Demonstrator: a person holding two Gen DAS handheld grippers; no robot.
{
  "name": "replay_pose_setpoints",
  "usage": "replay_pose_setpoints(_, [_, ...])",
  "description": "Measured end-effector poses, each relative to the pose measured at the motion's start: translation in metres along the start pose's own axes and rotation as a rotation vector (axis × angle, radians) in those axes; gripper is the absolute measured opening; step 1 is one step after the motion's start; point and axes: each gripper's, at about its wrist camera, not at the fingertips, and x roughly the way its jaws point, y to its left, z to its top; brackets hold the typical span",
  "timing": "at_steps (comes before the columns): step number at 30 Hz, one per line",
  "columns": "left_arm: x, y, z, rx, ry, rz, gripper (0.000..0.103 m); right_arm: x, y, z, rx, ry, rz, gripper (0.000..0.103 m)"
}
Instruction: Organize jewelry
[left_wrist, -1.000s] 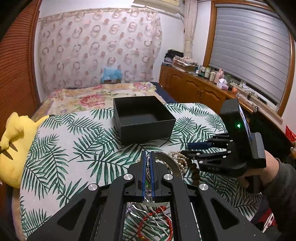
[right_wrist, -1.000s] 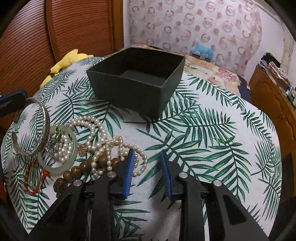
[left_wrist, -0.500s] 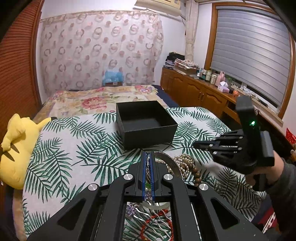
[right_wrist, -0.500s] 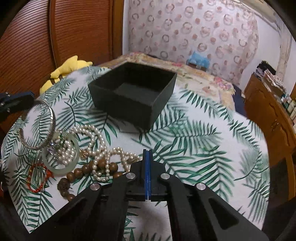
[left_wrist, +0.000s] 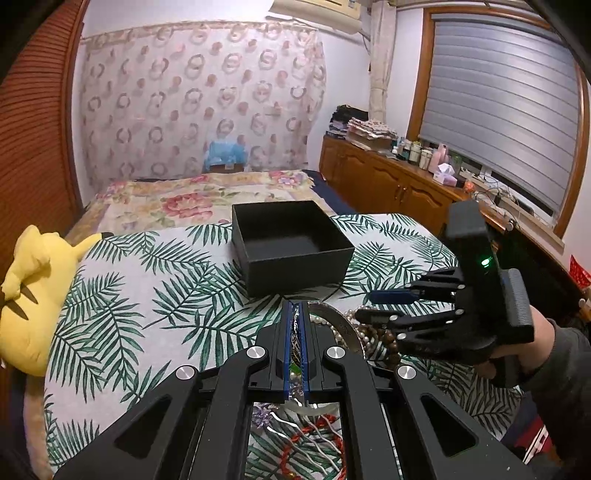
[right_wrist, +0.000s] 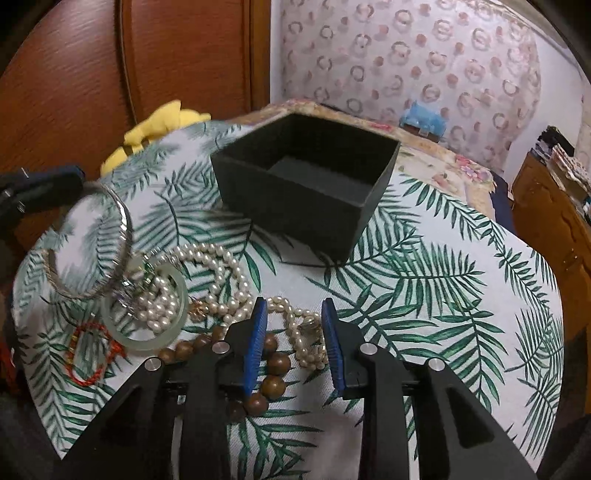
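Palm-leaf cloth (left_wrist: 122, 317) covers the work surface, with the bed beyond it. Black open box (left_wrist: 291, 247) sits mid-cloth, upright, nothing visible inside. Yellow plush (left_wrist: 26, 291) at the cloth's left edge.

Jewelry heap lies on the cloth just in front of the box, apart from it: pearl strand (right_wrist: 218, 273), pale green bangle (right_wrist: 147, 314), wooden bead bracelet (right_wrist: 273, 365), red cord bracelet (right_wrist: 88, 354).

Left gripper (left_wrist: 294, 332) points down at a slant toward the heap, jaws together, clamped on the silver bangle (right_wrist: 92, 254), which stands tilted up off the cloth.

Right gripper (right_wrist: 293, 339) is held by a hand (left_wrist: 532, 339) in a dark sleeve, tilted steeply down above the pearls and wooden beads. Its jaws just opened and stand apart; beads and pearls show between the blue pads (right_wrist: 255, 339), nothing gripped.
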Motion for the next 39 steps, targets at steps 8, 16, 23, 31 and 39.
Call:
replay_pose_setpoints(8, [0.0, 0.0, -0.001, -0.001, 0.001, -0.002, 0.003, 0.018, 0.004, 0.01, -0.066, 0.068, -0.028, 0.017])
replay_pose_setpoints(16, [0.0, 0.001, 0.0, -0.002, 0.0, -0.002, 0.003, 0.009, 0.005, 0.013, -0.072, 0.036, -0.055, 0.005])
replay_pose_setpoints(23, [0.0, 0.001, 0.003, -0.008, -0.008, 0.002, 0.003, -0.024, -0.009, 0.02, -0.038, -0.045, -0.053, 0.005])
replay_pose_setpoints(31, [-0.007, 0.005, 0.009, -0.007, -0.028, 0.004, 0.003, -0.081, -0.015, 0.041, -0.04, -0.166, -0.064, 0.005])
replay_pose_setpoints(39, [-0.009, 0.005, 0.023, 0.004, -0.054, 0.006, 0.003, -0.126, -0.022, 0.066, -0.047, -0.261, -0.078, 0.005])
